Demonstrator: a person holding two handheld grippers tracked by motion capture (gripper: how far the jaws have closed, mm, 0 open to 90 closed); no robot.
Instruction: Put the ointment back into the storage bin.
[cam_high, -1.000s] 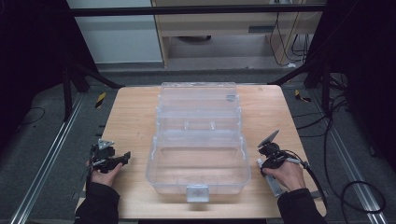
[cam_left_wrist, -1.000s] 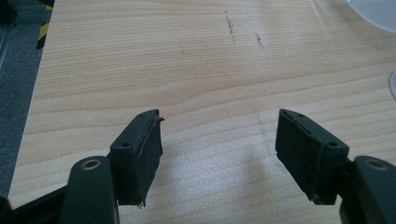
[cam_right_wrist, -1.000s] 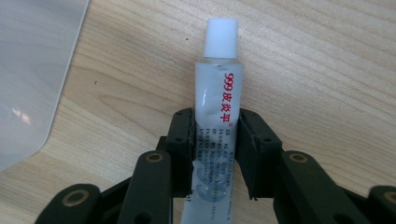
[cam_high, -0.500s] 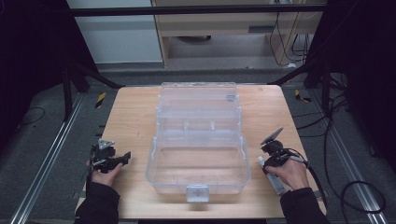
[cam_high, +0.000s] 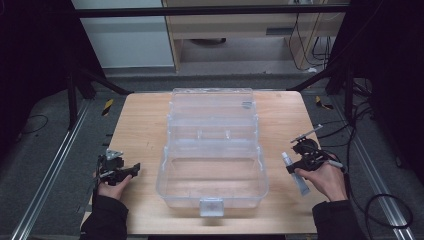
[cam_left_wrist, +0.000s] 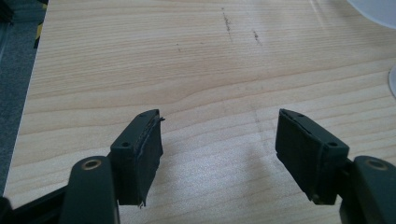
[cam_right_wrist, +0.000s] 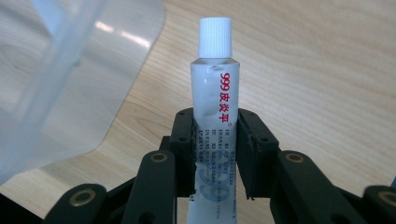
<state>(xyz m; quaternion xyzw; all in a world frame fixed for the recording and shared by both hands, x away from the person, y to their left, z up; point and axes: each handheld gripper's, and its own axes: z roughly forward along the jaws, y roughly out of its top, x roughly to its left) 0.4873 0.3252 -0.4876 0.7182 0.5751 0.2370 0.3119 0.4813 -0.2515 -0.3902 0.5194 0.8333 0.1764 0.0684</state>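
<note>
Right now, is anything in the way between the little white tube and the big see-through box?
Nothing visible blocks it. The right gripper holds the white ointment tube with red writing just beside the clear plastic storage box, whose lid is open. Only bare wooden table and the box's own near wall lie between; the tube would go over that.

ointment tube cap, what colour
White, ribbed cap on the ointment tube; clearest in the right gripper view.

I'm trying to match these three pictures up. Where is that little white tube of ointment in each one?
High view: the tube is low on the right, clamped in the right gripper beside the clear plastic box.
Left gripper view: I can't find the tube here, just open jaws above bare table.
Right gripper view: centre, upright between the jaws, white cap on top.
Shared landmark: the wooden table.
</note>
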